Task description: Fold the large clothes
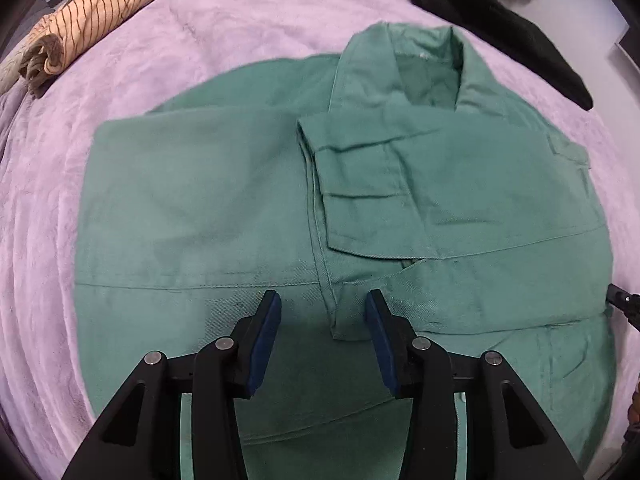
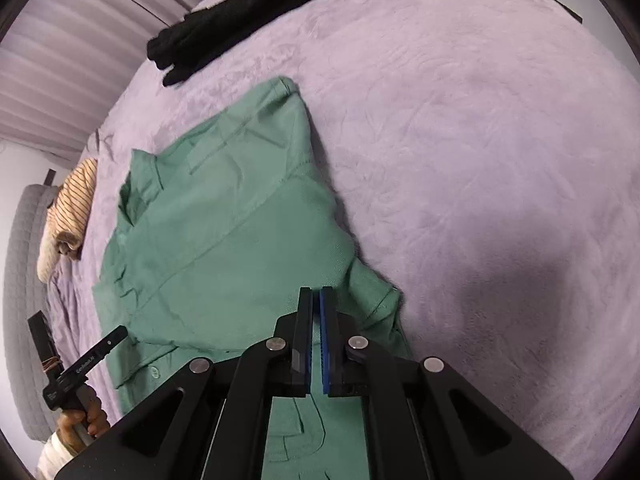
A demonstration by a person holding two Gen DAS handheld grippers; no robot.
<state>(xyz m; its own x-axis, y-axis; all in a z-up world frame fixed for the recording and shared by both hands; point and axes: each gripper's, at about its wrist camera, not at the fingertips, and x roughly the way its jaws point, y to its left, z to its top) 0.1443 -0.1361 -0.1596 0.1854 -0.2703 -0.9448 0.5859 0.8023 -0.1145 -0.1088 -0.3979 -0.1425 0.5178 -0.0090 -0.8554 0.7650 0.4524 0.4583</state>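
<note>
A large green jacket [image 1: 240, 200] lies flat on a lilac bedspread [image 1: 260, 20], collar at the far side, one sleeve folded across its chest [image 1: 360, 184]. My left gripper [image 1: 323, 300] hovers open and empty over the jacket's lower middle. In the right wrist view the jacket [image 2: 224, 240] spreads to the left, and my right gripper [image 2: 316, 294] has its jaws pressed together over the jacket's near right edge; no cloth shows between the pads. The left gripper [image 2: 86, 364] shows at the lower left in a hand.
A striped tan garment [image 1: 80, 36] lies rolled at the far left of the bed. A black garment [image 1: 500, 28] lies at the far right. The bedspread [image 2: 480, 160] stretches bare to the right of the jacket. A grey headboard [image 2: 24, 300] is on the left.
</note>
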